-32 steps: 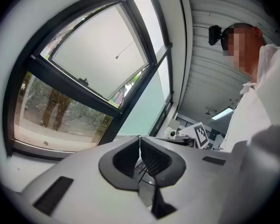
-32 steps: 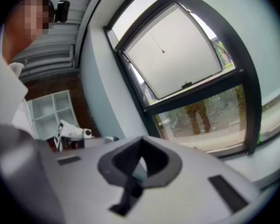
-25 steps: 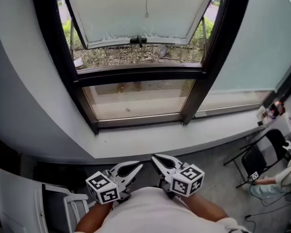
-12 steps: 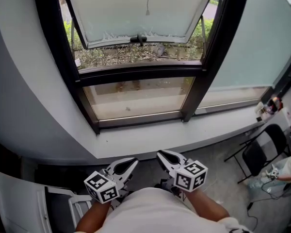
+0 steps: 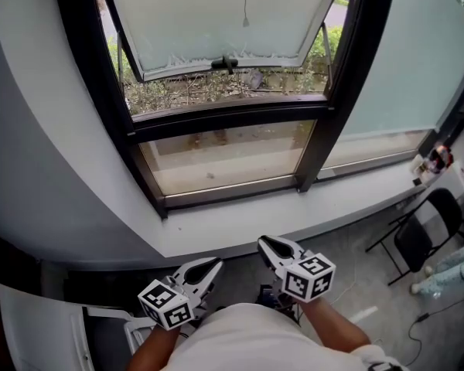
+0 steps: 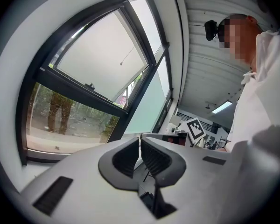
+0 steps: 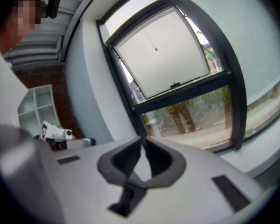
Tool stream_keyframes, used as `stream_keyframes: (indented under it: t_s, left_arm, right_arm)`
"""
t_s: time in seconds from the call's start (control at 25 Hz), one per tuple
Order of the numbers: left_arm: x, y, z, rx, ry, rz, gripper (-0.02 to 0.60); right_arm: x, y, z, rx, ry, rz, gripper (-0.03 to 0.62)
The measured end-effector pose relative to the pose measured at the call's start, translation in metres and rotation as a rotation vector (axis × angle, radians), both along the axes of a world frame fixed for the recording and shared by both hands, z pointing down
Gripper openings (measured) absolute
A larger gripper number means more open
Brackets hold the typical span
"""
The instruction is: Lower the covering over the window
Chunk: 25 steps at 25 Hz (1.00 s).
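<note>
The black-framed window (image 5: 224,114) fills the top of the head view, its upper sash (image 5: 216,22) white and tilted outward. A thin pull cord (image 5: 246,18) with a small end piece hangs in front of that sash; it also shows in the left gripper view (image 6: 127,57) and the right gripper view (image 7: 155,47). The covering itself is above the pictures' edge. My left gripper (image 5: 209,266) (image 6: 140,138) and right gripper (image 5: 266,243) (image 7: 142,139) are held low near my body, well short of the sill. Both are shut with nothing between the jaws.
A wide white sill (image 5: 294,219) runs under the window. Small items (image 5: 437,161) sit at its right end. A black folding chair (image 5: 421,242) and a person's legs (image 5: 448,273) are at the right. White furniture (image 5: 39,331) stands at lower left.
Both grippers have dropped lower in the head view, closer to my body, the left one more. The seated person at the right has slid mostly out of view.
</note>
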<state>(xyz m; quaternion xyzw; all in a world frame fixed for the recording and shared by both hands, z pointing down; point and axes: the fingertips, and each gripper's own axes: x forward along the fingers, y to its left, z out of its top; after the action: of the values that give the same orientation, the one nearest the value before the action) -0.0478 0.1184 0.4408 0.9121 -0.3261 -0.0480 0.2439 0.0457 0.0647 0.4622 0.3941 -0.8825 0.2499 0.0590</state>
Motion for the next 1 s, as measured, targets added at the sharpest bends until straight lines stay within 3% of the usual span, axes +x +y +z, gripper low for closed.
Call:
stream_keyframes:
  t_s: [0.36,0.76,1.0]
  left_arm:
    - [-0.010,-0.033,0.011,-0.028,-0.015,-0.021,0.026]
    - [-0.015,-0.138,-0.010,0.047,-0.077,-0.148,0.026]
    - [0.003,-0.190,-0.025,0.062,-0.093,-0.202,0.026]
  right_arm:
    - [-0.006,-0.040,0.003,0.065,0.065,0.007,0.044]
    - [0.000,-0.145,-0.017,0.158,0.081,-0.069,0.078]
    - [0.013,-0.194,-0.029,0.177,0.061,-0.139,0.078]
